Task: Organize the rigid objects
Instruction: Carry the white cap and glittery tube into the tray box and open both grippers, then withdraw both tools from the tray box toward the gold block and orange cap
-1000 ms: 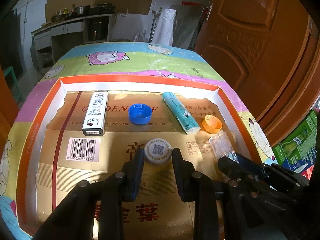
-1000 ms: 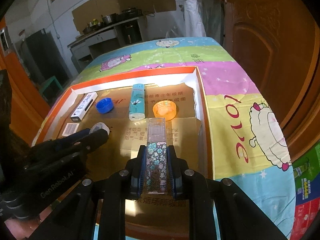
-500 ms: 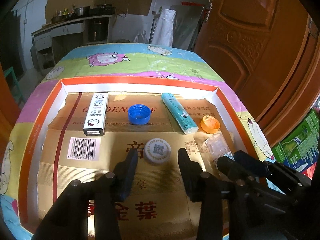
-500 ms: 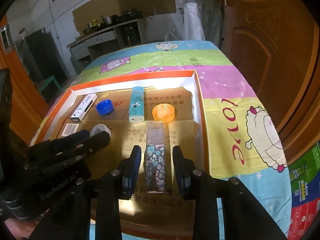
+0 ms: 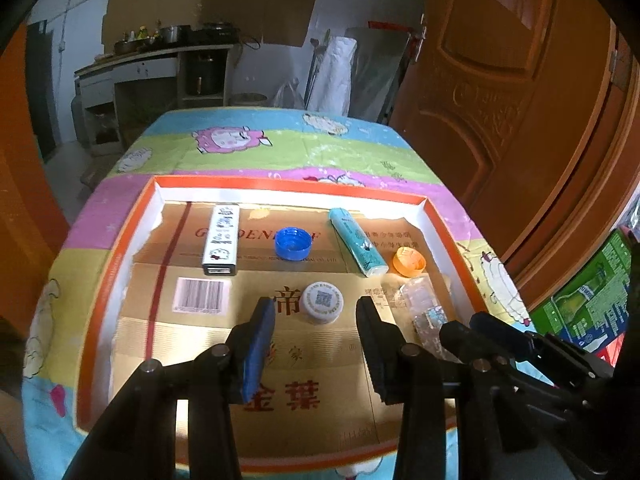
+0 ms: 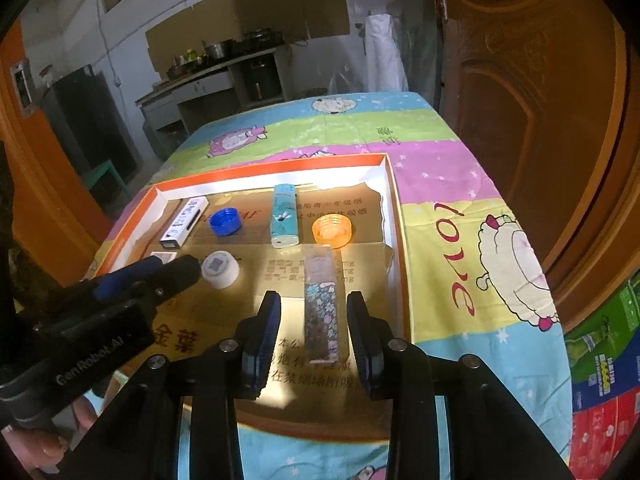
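A shallow orange-rimmed tray (image 5: 288,182) lined with cardboard holds the objects. My left gripper (image 5: 316,312) is open, just behind a white cap with a QR code (image 5: 322,302), not touching it. My right gripper (image 6: 314,308) is open, its jaws on either side of a clear floral-patterned case (image 6: 320,304) that lies flat on the cardboard. In the back row lie a white cartoon-printed box (image 5: 222,238), a blue cap (image 5: 293,243), a teal lighter (image 5: 357,246) and an orange cap (image 5: 409,261). The floral case also shows in the left wrist view (image 5: 424,308).
The tray (image 6: 394,208) sits on a table with a striped cartoon cloth (image 6: 460,216). A brown wooden door (image 5: 520,80) stands close on the right. Coloured cartons (image 5: 592,300) sit on the floor at right. A kitchen counter (image 5: 160,60) is far behind.
Both grippers opened and drew back. The left let go of the white cap; the right let go of the floral case, which now lies on the cardboard.
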{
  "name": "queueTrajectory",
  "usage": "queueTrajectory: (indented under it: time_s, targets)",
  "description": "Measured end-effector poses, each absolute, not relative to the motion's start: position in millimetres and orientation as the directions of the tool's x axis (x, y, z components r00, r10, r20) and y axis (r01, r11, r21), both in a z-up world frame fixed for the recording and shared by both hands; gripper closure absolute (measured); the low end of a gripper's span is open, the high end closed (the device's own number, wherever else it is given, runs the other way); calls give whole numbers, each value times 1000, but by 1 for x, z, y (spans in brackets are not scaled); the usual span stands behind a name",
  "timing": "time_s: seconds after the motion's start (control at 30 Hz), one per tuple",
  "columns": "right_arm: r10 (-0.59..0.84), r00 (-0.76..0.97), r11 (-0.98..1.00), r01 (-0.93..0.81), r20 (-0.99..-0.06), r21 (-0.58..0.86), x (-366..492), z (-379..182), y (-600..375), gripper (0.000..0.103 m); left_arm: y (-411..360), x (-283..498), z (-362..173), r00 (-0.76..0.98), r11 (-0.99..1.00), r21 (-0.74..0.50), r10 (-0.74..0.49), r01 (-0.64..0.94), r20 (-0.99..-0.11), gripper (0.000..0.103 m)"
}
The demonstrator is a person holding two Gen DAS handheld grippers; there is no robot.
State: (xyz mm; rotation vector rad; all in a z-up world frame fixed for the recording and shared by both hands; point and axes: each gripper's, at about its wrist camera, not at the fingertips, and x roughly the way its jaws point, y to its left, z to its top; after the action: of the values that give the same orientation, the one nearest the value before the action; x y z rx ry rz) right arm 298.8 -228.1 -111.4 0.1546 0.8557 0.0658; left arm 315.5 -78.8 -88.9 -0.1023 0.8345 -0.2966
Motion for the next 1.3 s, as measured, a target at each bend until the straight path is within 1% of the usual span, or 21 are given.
queueTrajectory:
  time_s: [0.6, 1.1, 1.23, 1.3]
  targets:
    - [115, 693, 989, -11, -712, 149, 250, -74, -212, 68, -38, 264, -55, 695, 961, -213, -276, 179, -663, 61]
    - [145, 699, 988, -62, -701, 142, 200, -65, -187, 68, 6, 214, -49, 731, 965, -220, -250, 139, -635, 61]
    - [163, 691, 986, -84, -704, 145, 187, -72, -179, 61, 17, 204, -55, 729, 965, -227, -248, 129, -638, 61]
    - [175, 682, 984, -101, -710, 146, 180, -76, -173, 61, 21, 198, -58, 730, 966, -224, -244, 128, -638, 61]
